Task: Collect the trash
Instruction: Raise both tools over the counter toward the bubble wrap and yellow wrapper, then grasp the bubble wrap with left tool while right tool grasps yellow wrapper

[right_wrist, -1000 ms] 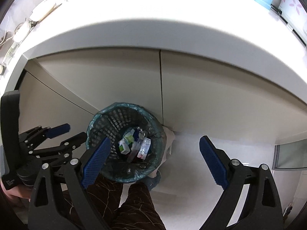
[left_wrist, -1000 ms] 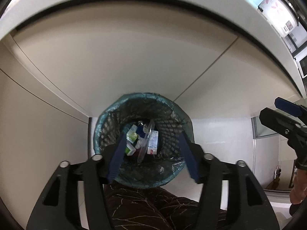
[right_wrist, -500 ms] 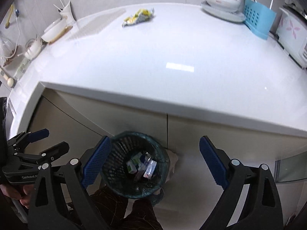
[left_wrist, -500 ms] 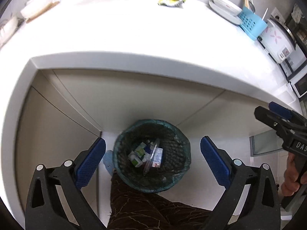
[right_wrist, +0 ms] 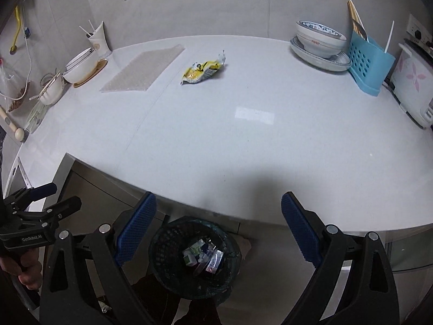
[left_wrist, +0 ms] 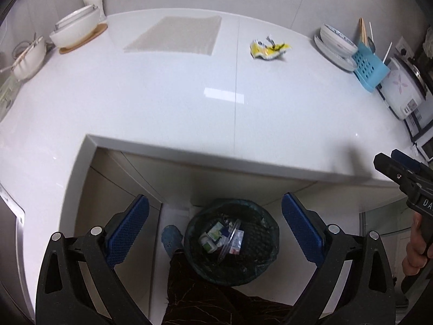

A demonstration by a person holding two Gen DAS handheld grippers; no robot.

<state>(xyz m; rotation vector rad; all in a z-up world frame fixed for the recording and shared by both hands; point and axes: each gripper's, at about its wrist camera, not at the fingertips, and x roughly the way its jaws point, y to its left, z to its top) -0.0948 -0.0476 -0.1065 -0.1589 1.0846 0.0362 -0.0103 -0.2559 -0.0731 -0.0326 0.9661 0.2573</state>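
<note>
Holding: nothing; my left gripper (left_wrist: 215,230) and right gripper (right_wrist: 217,227) both gape wide.
Wrapper: yellow snack wrapper (right_wrist: 203,71) lies mid-counter, beside the mat (right_wrist: 143,69).
Bin: mesh wastebasket (left_wrist: 268,237) on the floor below the countertop (left_wrist: 162,103), cartons inside.

Quick count of what we see

We count one yellow wrapper (right_wrist: 203,71), one trash bin (right_wrist: 162,254), one mat (right_wrist: 143,67), one blue caddy (right_wrist: 369,62), one rice cooker (right_wrist: 414,86), two grippers.
</note>
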